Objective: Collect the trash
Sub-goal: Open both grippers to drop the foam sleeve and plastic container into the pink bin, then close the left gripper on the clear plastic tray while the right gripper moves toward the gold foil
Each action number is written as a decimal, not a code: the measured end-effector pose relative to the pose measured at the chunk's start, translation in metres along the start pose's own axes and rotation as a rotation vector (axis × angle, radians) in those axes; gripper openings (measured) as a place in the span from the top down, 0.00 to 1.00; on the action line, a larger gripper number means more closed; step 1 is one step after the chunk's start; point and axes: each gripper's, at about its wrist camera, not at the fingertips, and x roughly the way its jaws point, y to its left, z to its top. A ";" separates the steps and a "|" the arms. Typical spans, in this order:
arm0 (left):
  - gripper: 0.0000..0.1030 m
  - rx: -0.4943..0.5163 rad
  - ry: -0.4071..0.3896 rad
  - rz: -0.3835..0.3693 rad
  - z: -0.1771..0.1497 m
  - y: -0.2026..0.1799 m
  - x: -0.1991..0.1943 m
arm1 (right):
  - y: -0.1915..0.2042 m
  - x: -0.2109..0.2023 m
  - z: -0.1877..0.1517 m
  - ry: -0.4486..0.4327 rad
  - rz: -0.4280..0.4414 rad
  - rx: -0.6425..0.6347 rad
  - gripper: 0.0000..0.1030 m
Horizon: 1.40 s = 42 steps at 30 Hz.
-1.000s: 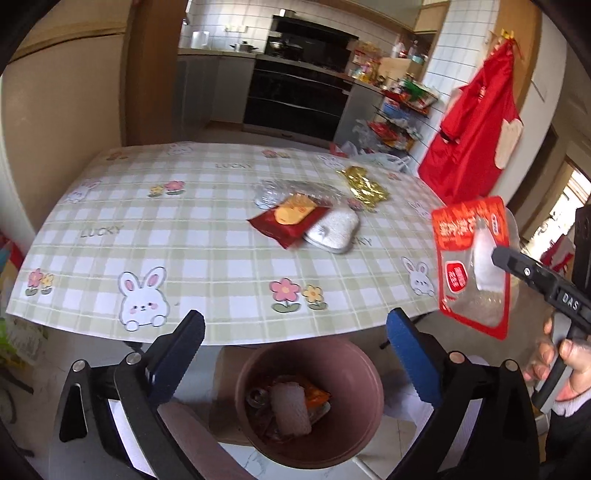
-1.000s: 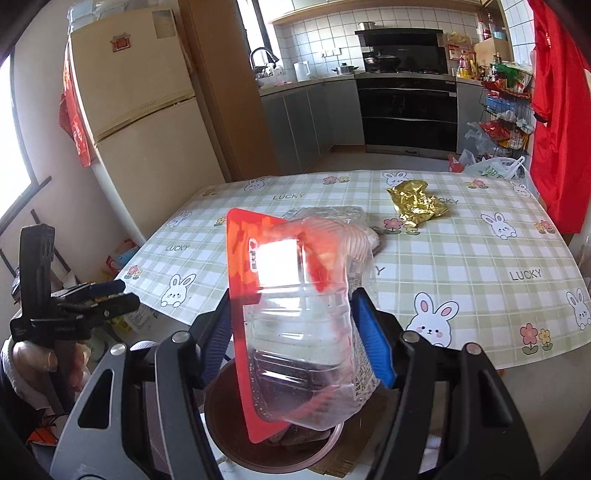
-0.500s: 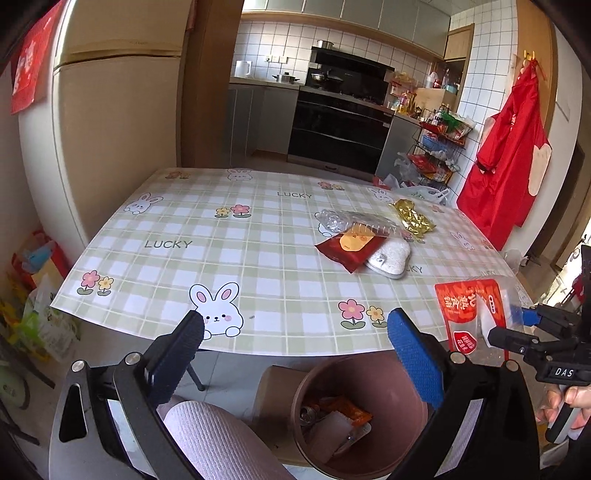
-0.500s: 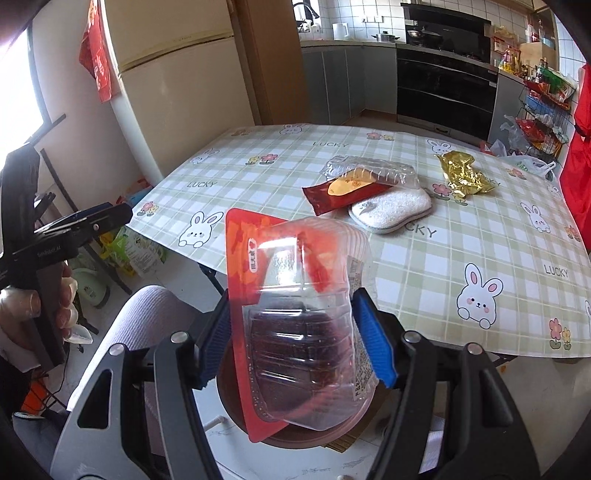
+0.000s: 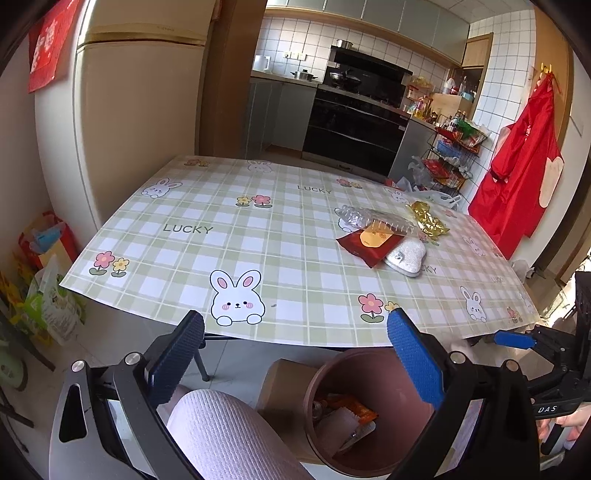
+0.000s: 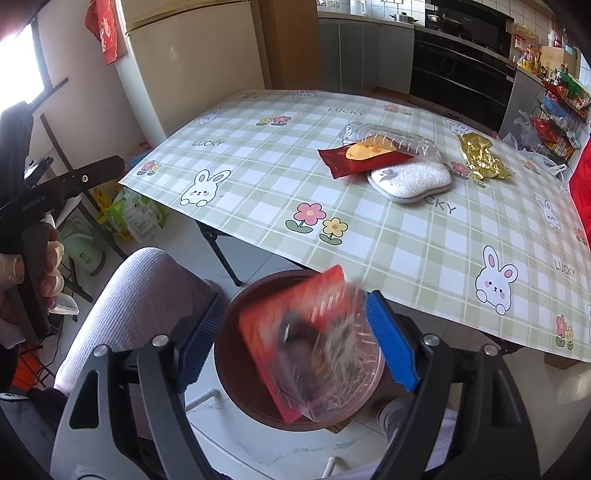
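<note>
Blister pack (image 6: 314,343), red card with clear shell, tumbles between the just-opened right gripper (image 6: 295,343) jaws over the brown bin (image 6: 229,354). Light, springy and slick, it seems best pinched across its shell. Left gripper (image 5: 291,362) hangs spread, empty; only its view shows wrappers inside.

Sunlit tiled kitchen (image 5: 280,33), cream fridge (image 5: 136,122), checked table (image 5: 207,258).
</note>
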 end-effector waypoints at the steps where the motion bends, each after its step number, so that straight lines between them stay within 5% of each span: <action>1: 0.06 0.002 0.001 -0.001 0.000 -0.001 0.000 | -0.001 0.000 0.000 -0.003 -0.003 0.003 0.21; 9: 0.06 0.016 0.013 -0.007 -0.002 -0.007 0.004 | -0.014 -0.003 0.002 -0.021 -0.041 0.050 0.06; 31: 0.06 0.115 0.119 -0.030 -0.003 -0.030 0.052 | -0.098 0.004 -0.002 -0.040 -0.158 0.235 0.06; 39: 0.06 -0.054 0.219 -0.192 0.040 -0.036 0.117 | -0.144 0.024 0.010 -0.039 -0.203 0.272 0.06; 42: 0.18 -0.180 0.269 -0.273 0.062 -0.038 0.155 | -0.160 0.034 0.019 -0.035 -0.212 0.268 0.06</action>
